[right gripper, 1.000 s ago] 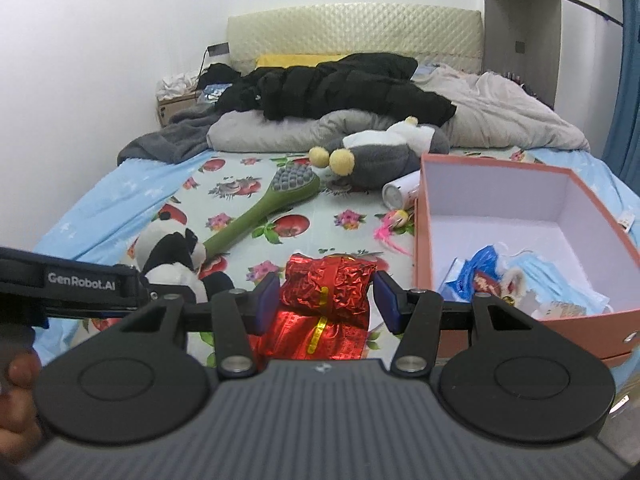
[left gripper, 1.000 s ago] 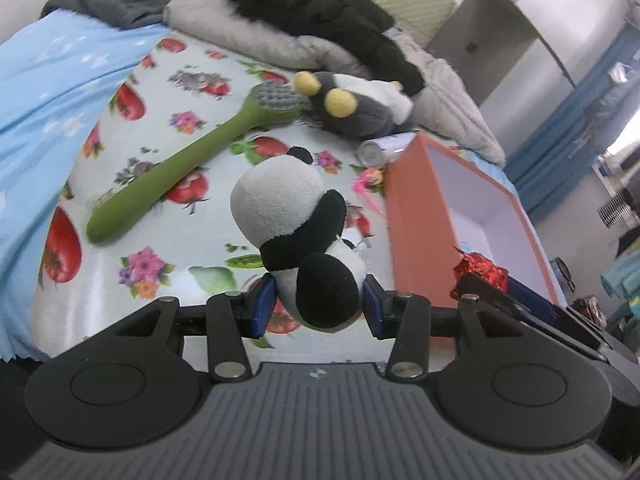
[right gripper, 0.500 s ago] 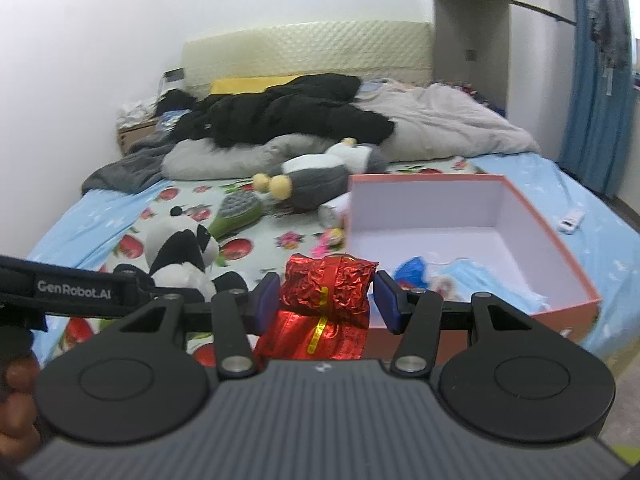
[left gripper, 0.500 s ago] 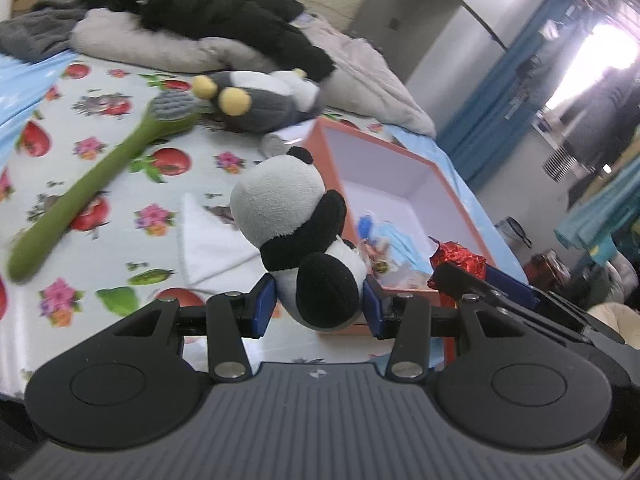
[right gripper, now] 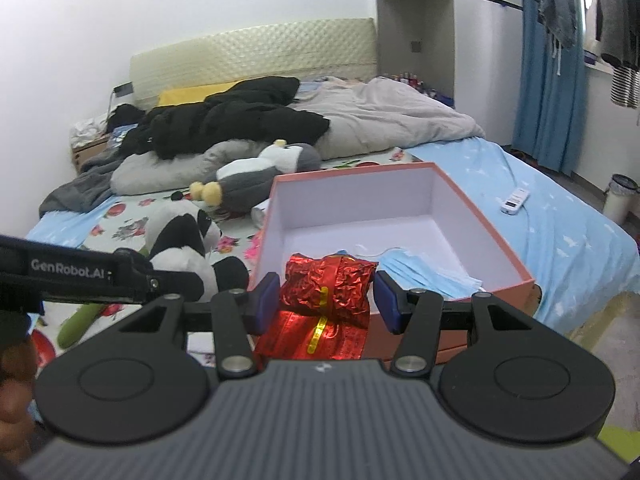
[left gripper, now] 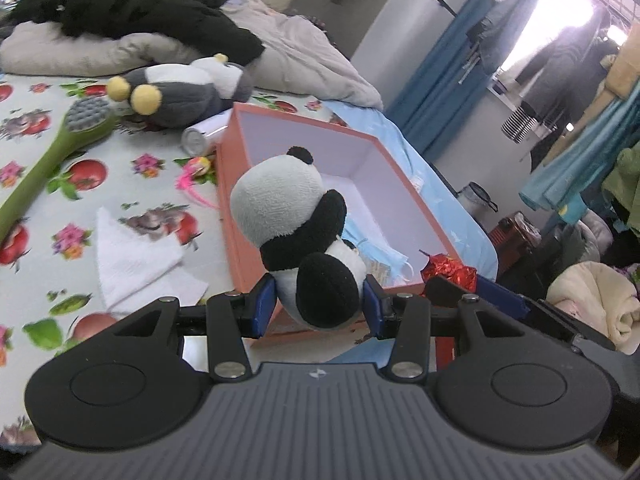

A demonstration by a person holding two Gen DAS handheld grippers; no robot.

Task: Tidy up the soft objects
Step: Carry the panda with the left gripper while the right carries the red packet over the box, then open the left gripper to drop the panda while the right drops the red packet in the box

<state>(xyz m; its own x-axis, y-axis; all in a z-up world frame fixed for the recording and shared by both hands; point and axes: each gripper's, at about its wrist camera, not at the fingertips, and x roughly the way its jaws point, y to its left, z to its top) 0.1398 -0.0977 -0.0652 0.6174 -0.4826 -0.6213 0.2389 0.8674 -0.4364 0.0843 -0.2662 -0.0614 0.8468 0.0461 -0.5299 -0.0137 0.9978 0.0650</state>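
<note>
1. A bed with a fruit-print sheet (left gripper: 120, 184) is filling the room, bedding heaped at its head and an orange box (left gripper: 228, 200) sitting open toward its right side.
2. At the far left a green brush (left gripper: 60, 148) is lying on the sheet, with a white cloth (left gripper: 132, 260) nearer the camera and a grey plush (left gripper: 180, 88) resting further back, beside the box.
3. The left gripper (left gripper: 320, 304) is clamping the panda plush (left gripper: 292, 224) by its lower body, holding it above the box's near-left corner.
4. Inside the box, blue face masks (right gripper: 428, 272) are lying on the floor.
5. The right gripper (right gripper: 326, 300) is pinching a red foil pouch (right gripper: 328, 284) at the box's near rim — not yet inside.
6. Risk, as a judgement: the two grippers are crowding the same corner, so they could knock together; and the panda, top-heavy in its grip, could tip outside the wall if released over the rim.
</note>
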